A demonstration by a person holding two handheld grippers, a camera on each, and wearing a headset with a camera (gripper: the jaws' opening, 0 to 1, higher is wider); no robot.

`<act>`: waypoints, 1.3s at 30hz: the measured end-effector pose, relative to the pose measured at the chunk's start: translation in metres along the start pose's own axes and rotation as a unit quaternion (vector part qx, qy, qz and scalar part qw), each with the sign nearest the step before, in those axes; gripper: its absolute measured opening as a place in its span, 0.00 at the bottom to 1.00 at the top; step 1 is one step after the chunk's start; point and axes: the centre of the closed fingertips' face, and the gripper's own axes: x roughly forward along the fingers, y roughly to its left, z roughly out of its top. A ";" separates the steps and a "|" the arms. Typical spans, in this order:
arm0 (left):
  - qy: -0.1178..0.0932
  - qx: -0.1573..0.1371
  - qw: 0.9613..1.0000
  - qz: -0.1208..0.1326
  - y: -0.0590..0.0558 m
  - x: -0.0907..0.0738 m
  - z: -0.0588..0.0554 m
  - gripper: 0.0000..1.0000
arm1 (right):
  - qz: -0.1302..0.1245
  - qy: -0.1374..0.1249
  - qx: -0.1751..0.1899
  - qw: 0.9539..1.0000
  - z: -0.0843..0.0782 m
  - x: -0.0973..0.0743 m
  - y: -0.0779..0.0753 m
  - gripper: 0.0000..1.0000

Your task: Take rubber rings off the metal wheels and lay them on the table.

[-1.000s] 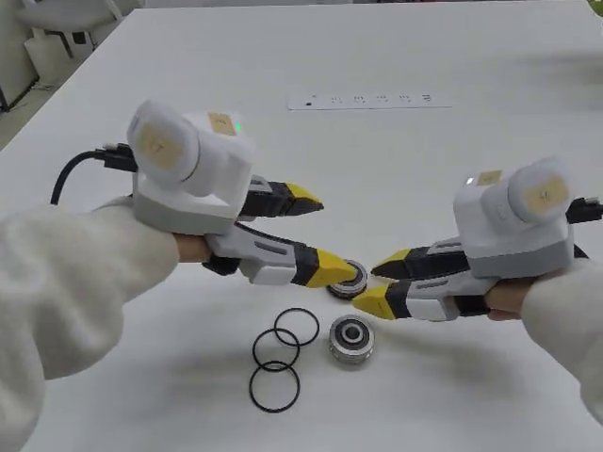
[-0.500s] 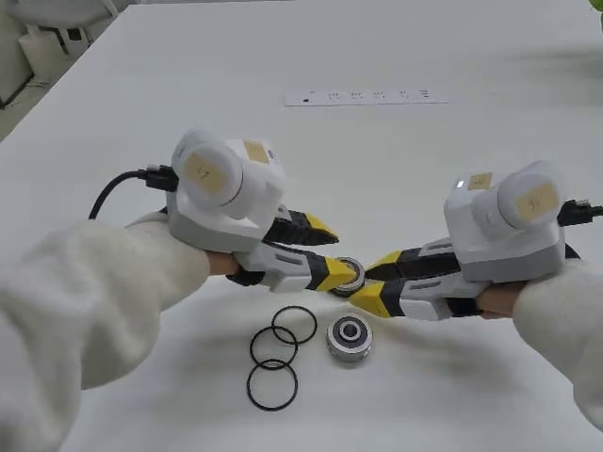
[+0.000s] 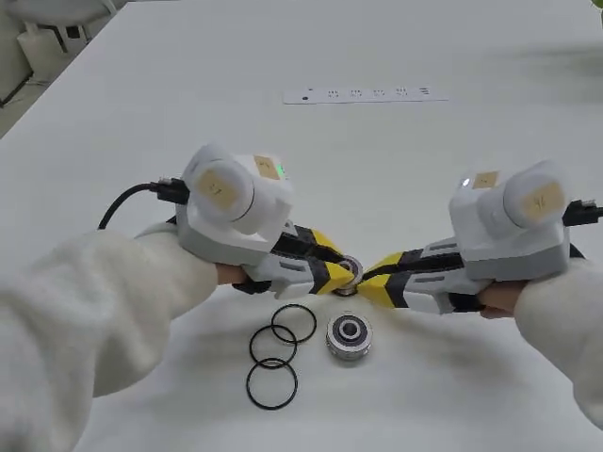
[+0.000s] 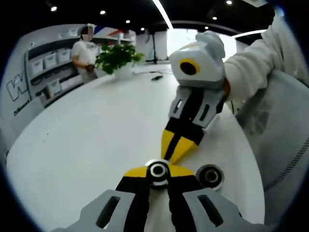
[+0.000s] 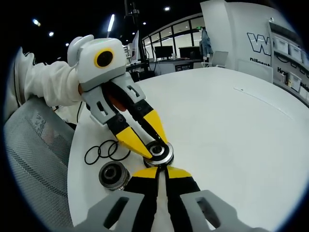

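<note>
My left gripper point(image 3: 339, 274) point(image 4: 158, 175) is shut on a metal wheel point(image 3: 350, 270) point(image 4: 158, 169) and holds it just above the white table point(image 3: 443, 179). Opposite it, my right gripper point(image 3: 367, 274) point(image 5: 158, 171) has its jaws pressed together on the black rubber ring point(image 5: 169, 158) at that wheel's point(image 5: 160, 151) rim. A second wheel point(image 3: 350, 337) point(image 5: 114, 175) point(image 4: 210, 176) lies flat on the table below them. Three loose rubber rings point(image 3: 274, 348) point(image 5: 103, 152) lie overlapping to its left.
A white power strip point(image 3: 366, 95) lies flat far back on the table. A mesh chair point(image 5: 34, 159) stands at the near edge. A person point(image 4: 84, 50) and a potted plant point(image 4: 116, 60) are far across the room.
Both grippers came together. The left one shifted right and lower with the wheel. The right gripper's jaws, apart a second ago, have shut at the wheel's rim.
</note>
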 end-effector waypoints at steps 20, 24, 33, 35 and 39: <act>-0.001 0.011 1.000 0.004 -0.001 0.001 -0.001 0.14 | -0.007 -0.010 0.105 0.994 0.004 -0.009 -0.004 0.00; -0.001 0.013 1.000 0.004 -0.001 0.000 -0.001 0.14 | -0.001 -0.027 0.136 0.990 0.010 -0.009 -0.003 0.00; -0.003 0.013 1.000 0.008 -0.002 0.000 0.000 0.14 | -0.002 -0.026 0.145 0.989 0.013 -0.010 -0.002 0.00; -0.003 0.013 1.000 0.008 -0.002 0.000 0.000 0.14 | -0.001 -0.026 0.150 0.988 0.015 -0.010 -0.002 0.00; -0.003 0.013 1.000 0.009 -0.002 0.000 0.000 0.14 | -0.001 -0.026 0.144 0.989 0.017 -0.009 -0.001 0.00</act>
